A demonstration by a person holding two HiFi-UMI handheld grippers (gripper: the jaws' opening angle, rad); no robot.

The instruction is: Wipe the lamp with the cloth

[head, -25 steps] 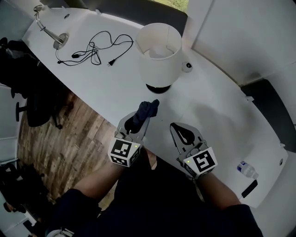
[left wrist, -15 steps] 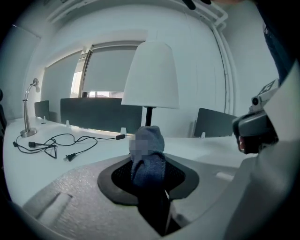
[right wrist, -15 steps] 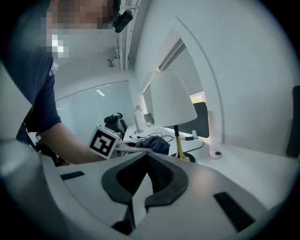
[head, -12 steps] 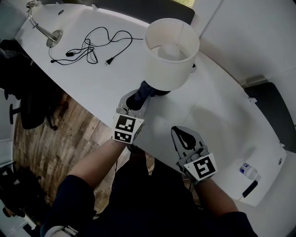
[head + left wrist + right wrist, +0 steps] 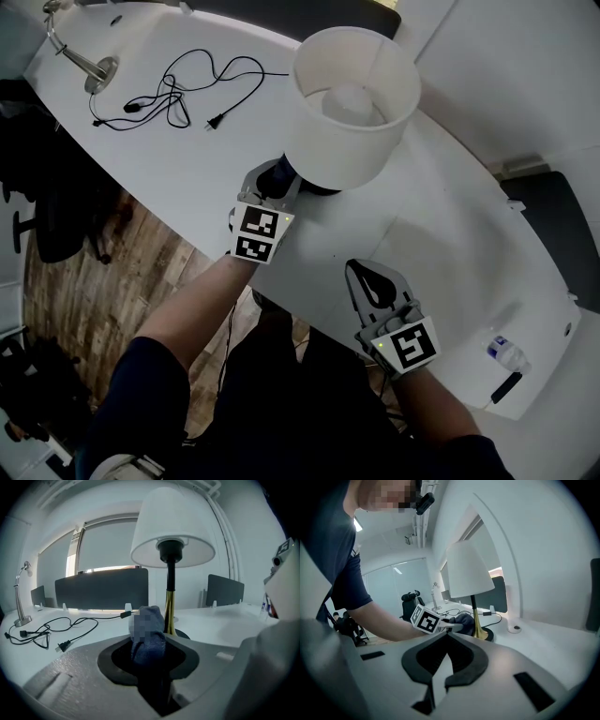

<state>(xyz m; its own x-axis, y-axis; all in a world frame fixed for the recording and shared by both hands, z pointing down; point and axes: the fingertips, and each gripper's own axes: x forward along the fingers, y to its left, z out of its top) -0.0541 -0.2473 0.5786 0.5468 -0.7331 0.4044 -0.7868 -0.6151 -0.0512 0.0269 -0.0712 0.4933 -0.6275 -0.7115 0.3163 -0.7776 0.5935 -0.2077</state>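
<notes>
1. Clenching the left gripper (image 5: 274, 182) on the dark blue cloth (image 5: 148, 639); holding the bundle low beside the lamp (image 5: 352, 103), just at its brass stem (image 5: 169, 613) and near the black base (image 5: 486, 634).
2. Resting the right gripper (image 5: 373, 279) over the near edge of the table (image 5: 450, 220), jaws pressed together on nothing, well apart from the lamp.
3. Likely risking a tipped or sliding lamp: pushing sideways on the slim stem with nothing bracing the base. Possibly also losing the cloth from a narrow pinch.
4. Showing stem and shade underside only in the left gripper view, with the shade covering them in the head view. Showing the loose cable (image 5: 178, 89) far left and the bottle (image 5: 504, 351) near right from above.
</notes>
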